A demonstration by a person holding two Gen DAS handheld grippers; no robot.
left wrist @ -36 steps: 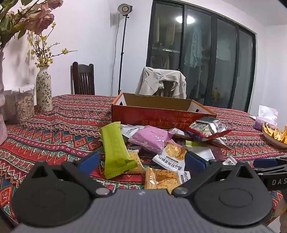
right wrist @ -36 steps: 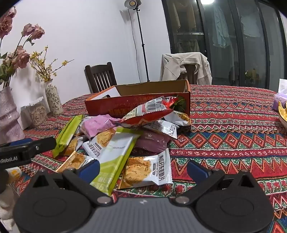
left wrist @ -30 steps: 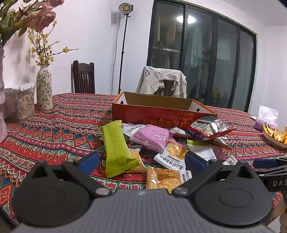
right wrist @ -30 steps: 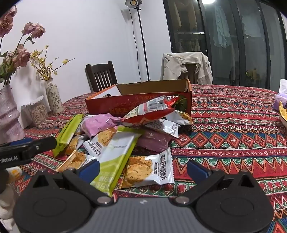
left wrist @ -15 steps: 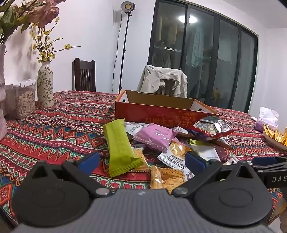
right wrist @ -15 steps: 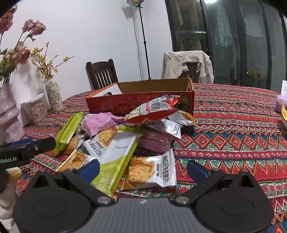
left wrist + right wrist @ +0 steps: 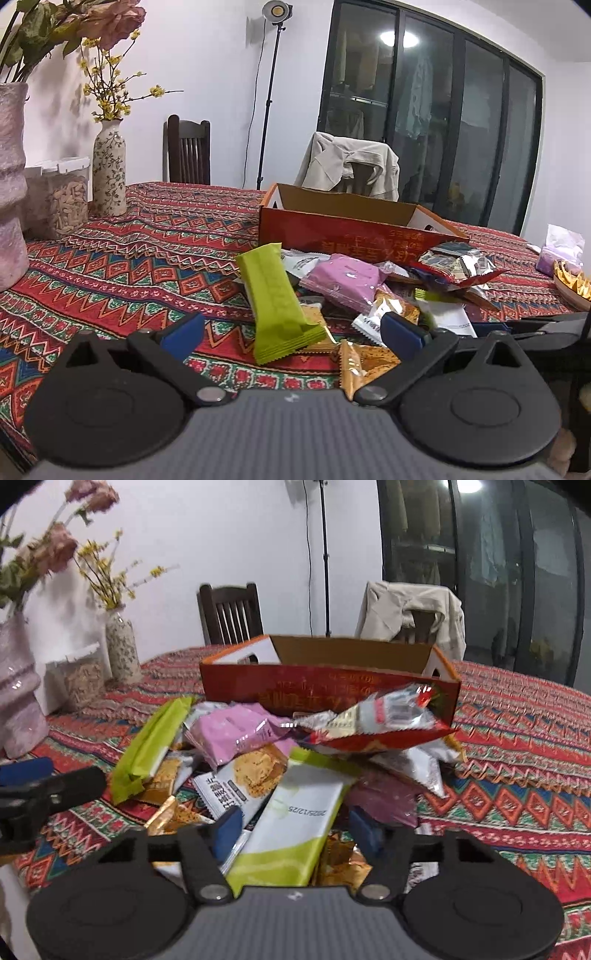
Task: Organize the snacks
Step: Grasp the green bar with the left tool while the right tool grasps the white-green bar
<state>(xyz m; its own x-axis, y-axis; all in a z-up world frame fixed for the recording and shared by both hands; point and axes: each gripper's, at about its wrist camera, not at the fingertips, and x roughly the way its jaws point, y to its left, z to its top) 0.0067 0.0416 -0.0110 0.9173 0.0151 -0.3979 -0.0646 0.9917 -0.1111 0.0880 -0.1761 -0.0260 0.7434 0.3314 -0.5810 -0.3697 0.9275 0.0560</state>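
A heap of snack packets lies on the patterned tablecloth in front of an open red cardboard box [image 7: 351, 229] [image 7: 332, 686]. My right gripper [image 7: 295, 830] is low over the heap and its jaws are closing, with a white-and-green packet [image 7: 299, 812] between them; a small gap still shows at the right pad. My left gripper [image 7: 291, 336] stands open at the heap's left side, with a lime-green bar [image 7: 275, 295] [image 7: 151, 746] lying ahead of it, untouched. A pink packet [image 7: 343, 280] and a red-and-silver bag [image 7: 380, 720] lie nearer the box.
Two vases [image 7: 109, 173] and a lidded jar [image 7: 66, 195] stand at the table's left. A bowl of chips [image 7: 572, 288] and a tissue pack [image 7: 561, 251] sit at the right. Two chairs and a lamp stand are behind the table.
My right gripper has pushed forward into the heap and its jaws have narrowed around the white-and-green packet. The left gripper has barely shifted.
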